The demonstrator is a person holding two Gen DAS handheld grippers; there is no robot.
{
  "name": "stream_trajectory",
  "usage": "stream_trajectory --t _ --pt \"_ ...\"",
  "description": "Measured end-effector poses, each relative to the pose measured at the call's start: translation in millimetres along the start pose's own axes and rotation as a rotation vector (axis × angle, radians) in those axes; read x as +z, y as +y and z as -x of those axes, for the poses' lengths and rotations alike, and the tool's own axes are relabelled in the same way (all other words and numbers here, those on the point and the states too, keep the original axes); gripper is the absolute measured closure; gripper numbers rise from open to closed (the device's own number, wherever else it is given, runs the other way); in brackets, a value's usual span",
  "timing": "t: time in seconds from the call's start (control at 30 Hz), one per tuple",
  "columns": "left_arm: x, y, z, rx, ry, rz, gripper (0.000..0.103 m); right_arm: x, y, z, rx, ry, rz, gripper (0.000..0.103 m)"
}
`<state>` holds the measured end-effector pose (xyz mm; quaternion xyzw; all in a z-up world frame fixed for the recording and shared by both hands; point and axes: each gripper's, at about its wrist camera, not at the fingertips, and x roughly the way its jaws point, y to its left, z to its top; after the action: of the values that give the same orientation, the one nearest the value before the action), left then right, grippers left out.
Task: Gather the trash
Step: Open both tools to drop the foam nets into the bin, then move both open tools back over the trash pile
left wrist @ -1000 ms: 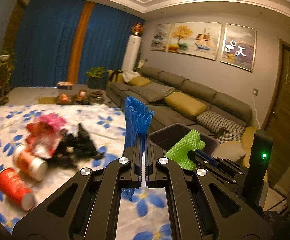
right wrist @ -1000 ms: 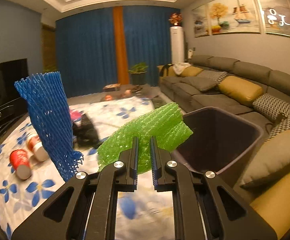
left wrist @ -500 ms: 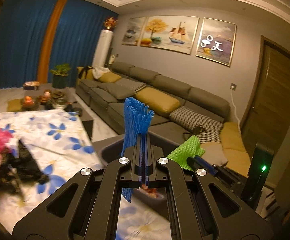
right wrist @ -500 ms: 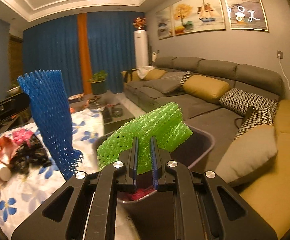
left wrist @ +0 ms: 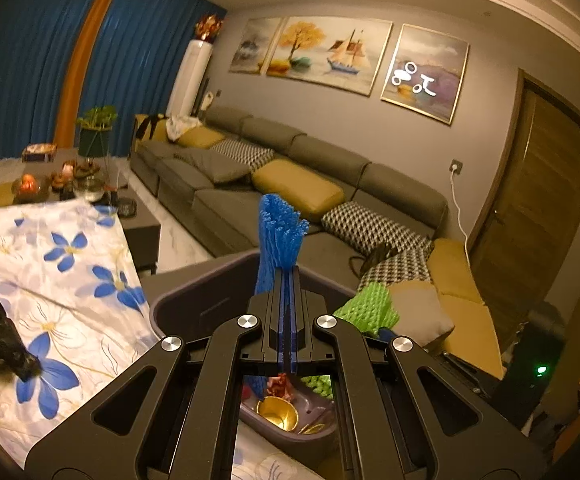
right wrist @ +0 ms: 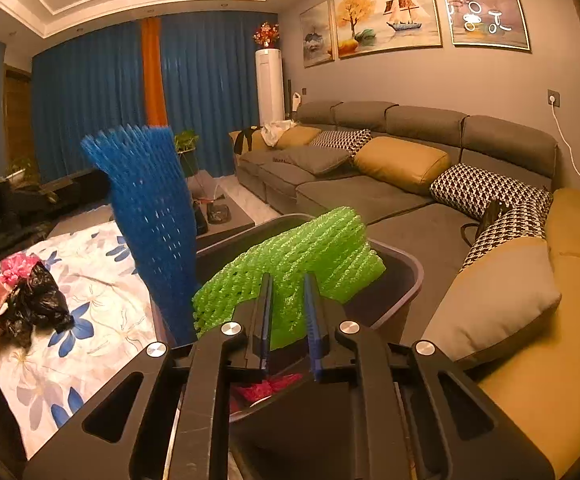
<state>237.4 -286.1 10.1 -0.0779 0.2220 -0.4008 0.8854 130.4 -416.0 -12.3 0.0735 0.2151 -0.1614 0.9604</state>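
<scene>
My left gripper [left wrist: 286, 280] is shut on a blue foam net [left wrist: 280, 236] and holds it upright over the dark trash bin [left wrist: 194, 300]. The blue net also shows in the right wrist view [right wrist: 154, 216]. My right gripper [right wrist: 288, 292] has its jaws parted a little, with a green foam net [right wrist: 301, 252] still between them, above the bin [right wrist: 405, 276]. The green net also shows in the left wrist view [left wrist: 369, 304]. Inside the bin lie a gold can [left wrist: 278, 408] and pink trash [right wrist: 266, 388].
The table with a blue-flowered cloth [left wrist: 62, 264] lies left of the bin, with a black plastic bag [right wrist: 34, 304] and pink wrapper [right wrist: 14, 268] on it. A grey sofa with cushions [right wrist: 401, 164] runs along the right. A low coffee table [left wrist: 138, 216] stands behind.
Both grippers have swung right from the table to above the bin, carrying the nets. The right gripper's jaws have spread apart a little around the green net.
</scene>
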Motion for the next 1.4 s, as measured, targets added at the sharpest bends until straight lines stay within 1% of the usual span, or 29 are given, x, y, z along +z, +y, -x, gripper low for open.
stream_trajectory --t 0.2,0.53,0.57,0.6,0.63,0.67,0.7,0.77,0.8,0.83,0.93,0.97,1.0,1.03,1.1,1.13,1.2,1.23,1.3,1.4 --pt "-9.1 7.2 -18.1 -0.004 0.052 0.02 0.102 0.2 -0.8 -10.7 0.002 0.015 0.011 0.085" --pt "-18.7 14.0 -26.1 0.001 0.104 0.027 0.102 -0.1 -2.2 -12.3 0.004 0.01 -0.006 0.084" --pt "-19.3 13.4 -26.6 0.003 0.11 0.022 0.1 -0.4 -3.2 -10.7 0.003 0.007 -0.011 0.084" --pt "-19.9 12.9 -26.9 0.003 0.118 0.016 0.099 -0.9 -4.6 -10.3 0.002 0.007 -0.013 0.082" --pt "-20.3 12.8 -27.4 0.007 0.122 0.015 0.089 -1.2 -6.2 -8.6 -0.001 0.006 -0.019 0.077" --pt "-21.1 13.1 -26.8 0.015 0.128 0.014 0.076 -1.5 -7.1 -7.6 -0.003 0.005 -0.022 0.073" --pt "-21.8 14.1 -24.9 0.018 0.125 0.016 0.069 -1.8 -8.1 -6.2 -0.004 0.004 -0.025 0.071" --pt "-22.3 15.6 -19.9 0.035 0.111 0.021 0.046 -2.3 -9.9 -2.6 -0.009 0.0 -0.03 0.07" --pt "-22.6 17.4 -16.3 0.056 0.1 0.026 0.04 -2.2 -10.6 -0.8 -0.011 -0.001 -0.032 0.068" --pt "-23.0 19.2 -12.9 0.072 0.092 0.033 0.032 -2.4 -11.4 1.4 -0.013 -0.003 -0.035 0.066" --pt "-24.7 24.7 -2.4 0.103 0.08 0.041 0.027 -2.6 -10.9 8.5 -0.017 -0.01 -0.033 0.062" --pt "-26.3 26.6 4.0 0.133 0.081 0.039 0.025 -3.3 -10.5 10.4 -0.016 -0.012 -0.033 0.061" --pt "-27.5 28.2 8.8 0.15 0.081 0.038 0.025 -3.6 -8.7 13.3 -0.015 -0.014 -0.034 0.057" --pt "-28.5 30.0 13.7 0.166 0.079 0.038 0.023 -4.1 -7.4 17.1 -0.013 -0.019 -0.036 0.05" --pt "-32.2 34.5 30.5 0.228 0.074 0.04 0.02 -5.7 -5.1 23.7 -0.01 -0.028 -0.038 0.043" --pt "-33.0 36.5 35.6 0.243 0.072 0.042 0.019 -6.0 -2.8 27.8 -0.008 -0.034 -0.038 0.039" --pt "-36.9 43.8 52.6 0.301 0.071 0.055 0.019 -7.6 2.1 35.9 0.0 -0.046 -0.041 0.032" --pt "-39.1 46.8 59.9 0.324 0.073 0.06 0.019 -8.1 3.9 40.0 0.004 -0.051 -0.042 0.03" --pt "-46.8 54.7 83.1 0.392 0.064 0.072 0.019 -9.9 8.2 45.8 0.012 -0.057 -0.042 0.026" --pt "-56.7 65.9 115.5 0.471 0.051 0.092 0.019 -14.3 17.8 54.3 0.031 -0.06 -0.037 0.022"
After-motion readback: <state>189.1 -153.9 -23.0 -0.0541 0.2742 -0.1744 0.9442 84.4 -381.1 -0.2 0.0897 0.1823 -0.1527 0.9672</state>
